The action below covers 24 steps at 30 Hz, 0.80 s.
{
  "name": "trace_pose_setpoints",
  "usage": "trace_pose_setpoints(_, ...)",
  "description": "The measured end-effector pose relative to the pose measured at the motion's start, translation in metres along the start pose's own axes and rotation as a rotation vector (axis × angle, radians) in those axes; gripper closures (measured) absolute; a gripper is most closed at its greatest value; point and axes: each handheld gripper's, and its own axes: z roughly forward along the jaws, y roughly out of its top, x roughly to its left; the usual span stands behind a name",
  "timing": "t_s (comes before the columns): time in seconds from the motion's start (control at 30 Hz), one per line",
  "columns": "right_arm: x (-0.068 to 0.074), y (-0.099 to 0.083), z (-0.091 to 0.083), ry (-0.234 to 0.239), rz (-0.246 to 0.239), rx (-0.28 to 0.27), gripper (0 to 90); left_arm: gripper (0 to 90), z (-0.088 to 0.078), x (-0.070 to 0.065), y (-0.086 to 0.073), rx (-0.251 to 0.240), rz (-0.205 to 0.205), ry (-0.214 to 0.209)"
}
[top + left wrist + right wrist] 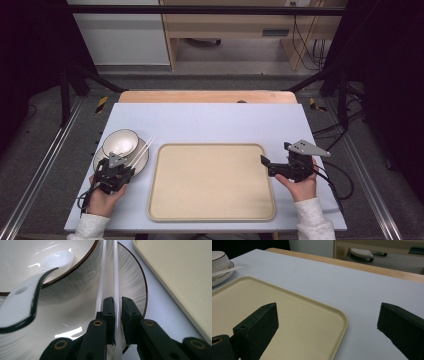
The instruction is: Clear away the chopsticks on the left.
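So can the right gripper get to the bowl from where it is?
Probably not easily: the right gripper sits open at the tray's far edge, and the bowl lies across it, beside the left gripper.

The high view looks forward and down on the whole pale surface (210, 120) from the person's side, far enough back to take in floor and furniture beyond. The left gripper view sits very close, looking along its nearly closed jaws at a chopstick (116, 275) between them, with a bowl (30, 260) left of the jaws and the tray (180, 277) right. The right gripper view looks low across the tray from between its wide-apart jaws. All three views share the tray's edge, bowl and chopsticks.
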Motion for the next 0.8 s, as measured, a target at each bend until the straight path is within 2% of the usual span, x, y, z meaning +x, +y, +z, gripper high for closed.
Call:
trace_pose_setpoints(0.3, 0.000, 0.000, 0.000, 0.002, 0.000, 0.004, 3.8, 84.3, -0.001, -0.003, 0.001, -0.002, -0.001, 0.010)
trace_pose_setpoints(0.53, -0.001, 0.000, -0.002, -0.002, -0.001, -0.004, 3.7, 84.4, -0.014, -0.010, 0.005, -0.048, -0.015, 0.017)
trace_pose_setpoints(0.57, -0.001, 0.001, -0.002, -0.002, 0.002, -0.005, 3.7, 84.4, -0.019, -0.012, 0.006, -0.070, -0.025, 0.019)
trace_pose_setpoints(0.8, -0.001, 0.001, -0.003, -0.004, 0.000, -0.010, 3.6, 84.4, -0.030, -0.024, 0.009, -0.128, -0.055, 0.017)
